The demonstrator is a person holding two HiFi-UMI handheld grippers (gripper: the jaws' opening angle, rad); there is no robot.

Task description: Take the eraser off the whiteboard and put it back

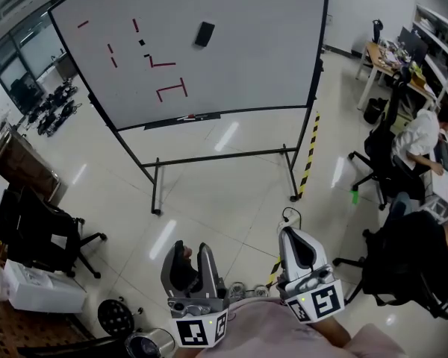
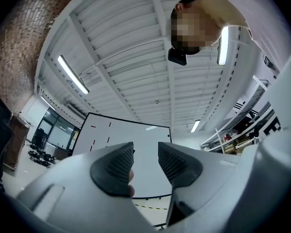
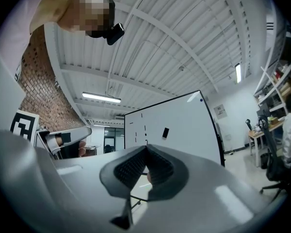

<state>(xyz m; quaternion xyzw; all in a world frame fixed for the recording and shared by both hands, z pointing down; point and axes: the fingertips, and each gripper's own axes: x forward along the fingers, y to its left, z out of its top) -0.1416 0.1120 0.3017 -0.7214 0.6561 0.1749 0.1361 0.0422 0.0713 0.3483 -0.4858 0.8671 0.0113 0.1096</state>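
Note:
The black eraser (image 1: 204, 33) sticks to the upper middle of the whiteboard (image 1: 246, 58), to the right of several red marks. In the right gripper view the eraser (image 3: 165, 132) shows as a small dark block on the far board. Both grippers are held low near my body, well back from the board. My left gripper (image 1: 194, 249) is open, with a clear gap between its pads (image 2: 117, 163) and nothing in it. On the right, my right gripper (image 1: 298, 236) points at the board with its jaws (image 3: 146, 152) shut and empty.
The board stands on a black wheeled frame (image 1: 156, 187) with a marker tray (image 1: 183, 118). Yellow-black tape (image 1: 308, 155) runs along the floor. A person (image 1: 420, 140) sits at desks on the right among office chairs (image 1: 403, 263). More chairs (image 1: 41, 237) and a white box (image 1: 41, 289) are at left.

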